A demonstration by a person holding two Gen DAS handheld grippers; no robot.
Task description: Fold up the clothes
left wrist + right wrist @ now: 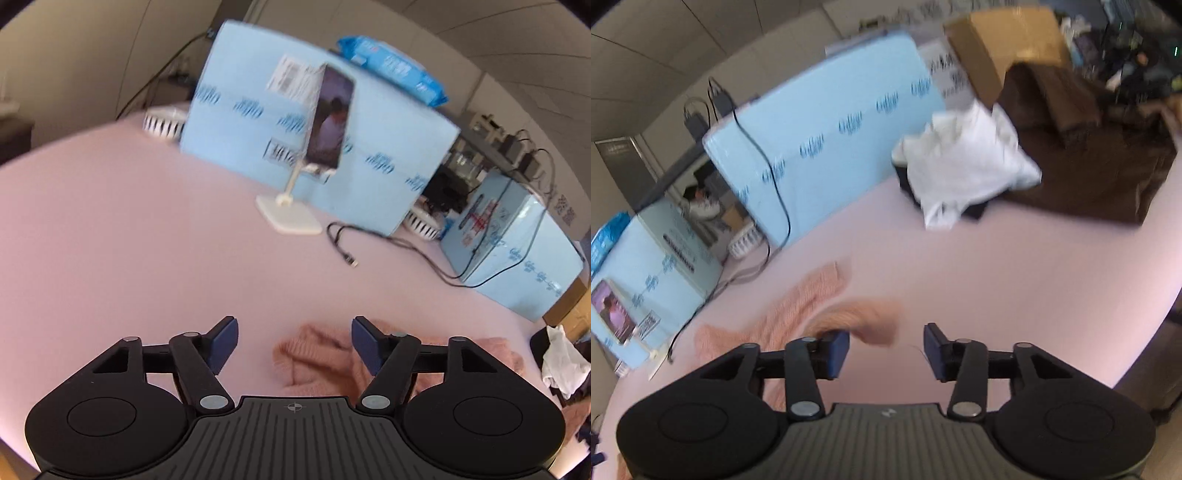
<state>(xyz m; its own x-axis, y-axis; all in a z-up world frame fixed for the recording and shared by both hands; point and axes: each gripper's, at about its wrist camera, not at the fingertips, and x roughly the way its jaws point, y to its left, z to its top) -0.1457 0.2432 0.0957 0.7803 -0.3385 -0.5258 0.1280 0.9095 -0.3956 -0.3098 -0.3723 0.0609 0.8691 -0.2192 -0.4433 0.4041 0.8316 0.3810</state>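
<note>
Here, seen left to right: the left hand-held gripper [294,345] hovers with its jaws released and nothing between them, above a rumpled pink sweater [325,360] lying on the pink bench [129,240]. A phone on a white stand [328,125] faces the work area, likely as a guide. Next, the right hand-held gripper [886,350] also stands released and empty over the same sweater's far part, so the garment rests free. Further right, a white garment [964,162] and brown clothes [1100,147] sit heaped at the bench's back, apparently waiting their turn
</note>
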